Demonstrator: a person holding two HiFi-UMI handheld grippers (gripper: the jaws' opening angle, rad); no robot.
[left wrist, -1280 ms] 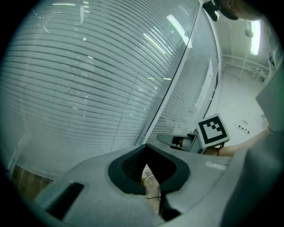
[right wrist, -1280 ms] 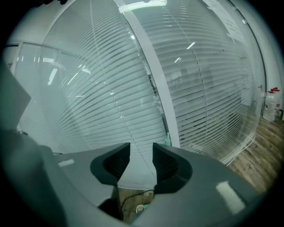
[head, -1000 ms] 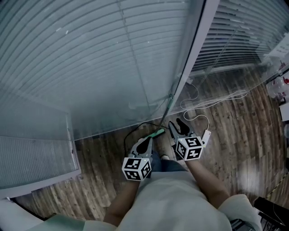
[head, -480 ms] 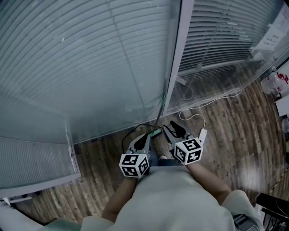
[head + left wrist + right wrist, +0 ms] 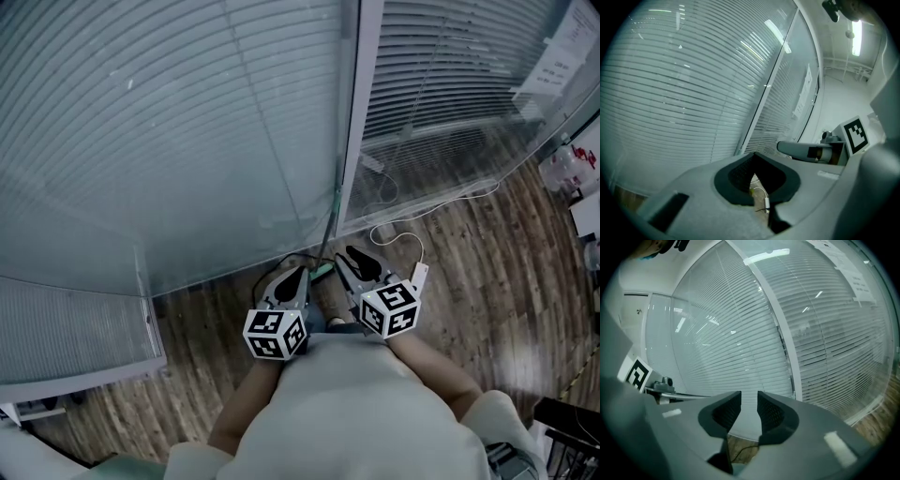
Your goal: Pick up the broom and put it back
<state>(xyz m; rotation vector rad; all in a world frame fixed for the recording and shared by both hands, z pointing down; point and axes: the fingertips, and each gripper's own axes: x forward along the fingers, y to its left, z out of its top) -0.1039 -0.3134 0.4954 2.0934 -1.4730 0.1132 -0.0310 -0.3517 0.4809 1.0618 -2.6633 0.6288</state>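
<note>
A thin green broom handle [image 5: 330,230] stands on the wood floor and leans against the glass wall beside the white frame post [image 5: 361,103]. Its green lower end [image 5: 322,273] shows between my two grippers; the broom head is hidden. Just left of it, my left gripper [image 5: 296,276] [image 5: 754,157] has its jaw tips meeting and nothing in them. Just right of the handle is my right gripper [image 5: 352,257] [image 5: 749,400]. Its jaws have just been closing; a narrow gap remains and nothing is between them. Neither gripper touches the handle.
Glass walls with closed blinds [image 5: 187,122] fill the view ahead. A white cable [image 5: 401,236] with a white plug block [image 5: 419,275] lies on the wood floor [image 5: 469,253] to the right, and a black cable [image 5: 270,269] loops near the left gripper. Papers and clutter [image 5: 574,159] sit at the right edge.
Both grippers have lifted slightly and drawn closer to the glass. The right gripper's jaws stand narrower than before. The broom handle has not moved.
</note>
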